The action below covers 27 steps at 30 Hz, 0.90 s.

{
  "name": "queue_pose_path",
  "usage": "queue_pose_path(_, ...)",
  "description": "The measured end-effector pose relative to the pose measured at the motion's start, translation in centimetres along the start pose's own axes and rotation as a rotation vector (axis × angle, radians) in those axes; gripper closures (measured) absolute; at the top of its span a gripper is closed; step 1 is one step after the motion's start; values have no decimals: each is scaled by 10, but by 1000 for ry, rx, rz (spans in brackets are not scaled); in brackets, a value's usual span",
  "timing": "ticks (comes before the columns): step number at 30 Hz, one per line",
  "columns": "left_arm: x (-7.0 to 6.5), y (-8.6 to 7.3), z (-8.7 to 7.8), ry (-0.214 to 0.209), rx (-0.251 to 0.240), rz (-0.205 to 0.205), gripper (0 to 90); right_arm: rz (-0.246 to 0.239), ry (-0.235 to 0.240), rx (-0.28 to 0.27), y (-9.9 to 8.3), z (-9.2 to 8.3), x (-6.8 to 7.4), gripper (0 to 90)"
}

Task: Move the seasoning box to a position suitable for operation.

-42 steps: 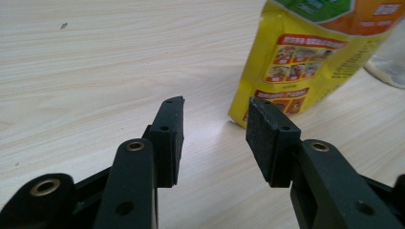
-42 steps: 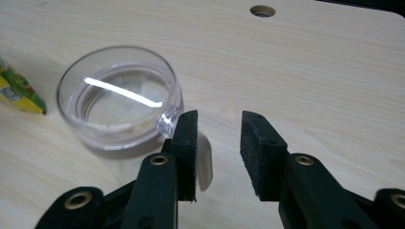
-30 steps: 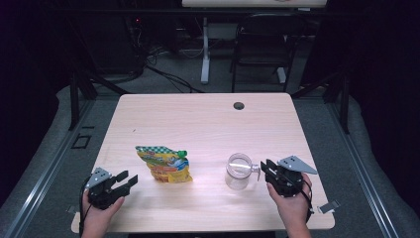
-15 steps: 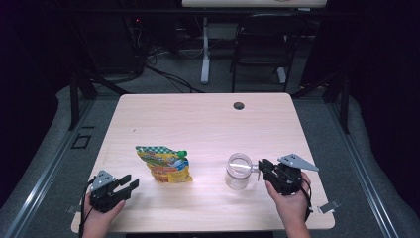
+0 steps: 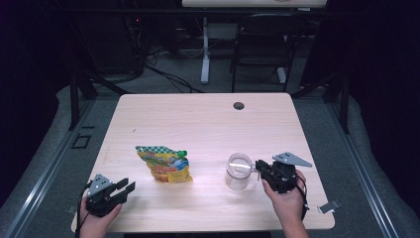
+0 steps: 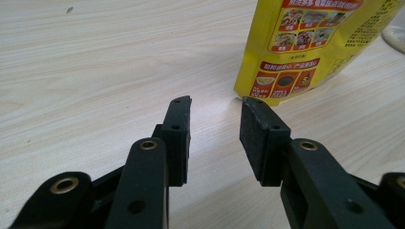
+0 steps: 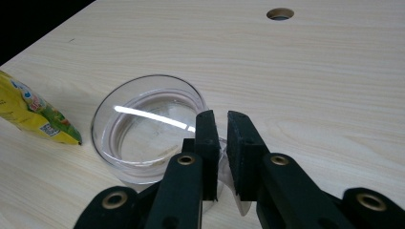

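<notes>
Progress: early | right tongs [image 7: 218, 125] closing, clenched on clear cup [image 5: 238, 171] handle, lower right | left tongs [image 6: 215, 138] closing, released, nothing between, short of pouch [image 5: 165, 164] | remaining: grasp pouch

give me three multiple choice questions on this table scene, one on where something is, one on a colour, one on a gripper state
1. Where is the clear glass cup?
A. just left of the right gripper
B. by the table's cable hole
C. on top of the pouch

2. What colour is the cap of the yellow spouted pouch?
A. red
B. green
C. white

3. How do the left gripper jaws stand?
A. clamped on the pouch
B. apart, nothing between them
C. clamped on the cup

Answers:
1 A, the cup's handle lies between the right jaws.
2 B, green cap at the pouch's far right corner.
3 B, bare table shows in the gap; they have just been closing.
</notes>
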<state>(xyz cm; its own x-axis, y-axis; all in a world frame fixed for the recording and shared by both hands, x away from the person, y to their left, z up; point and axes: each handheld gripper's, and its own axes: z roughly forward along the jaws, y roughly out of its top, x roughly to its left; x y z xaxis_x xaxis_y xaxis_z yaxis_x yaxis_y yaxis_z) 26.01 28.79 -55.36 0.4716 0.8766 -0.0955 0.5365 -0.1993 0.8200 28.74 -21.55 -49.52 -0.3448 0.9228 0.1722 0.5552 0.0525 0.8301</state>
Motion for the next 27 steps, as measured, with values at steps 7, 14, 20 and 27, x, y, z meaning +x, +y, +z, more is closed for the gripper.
queue_pose_path(7,-1,0,0,-3,1,4,655,16,7,8,-2,1,-3,851)
queue_pose_path(14,-1,1,1,-4,8,5,659,37,24,-3,-3,1,-5,866)
queue_pose_path(20,-1,0,1,-7,3,5,658,64,42,-9,-4,1,-8,865)
queue_pose_path(27,-1,0,1,-8,1,3,658,64,42,-9,-4,1,-8,871)
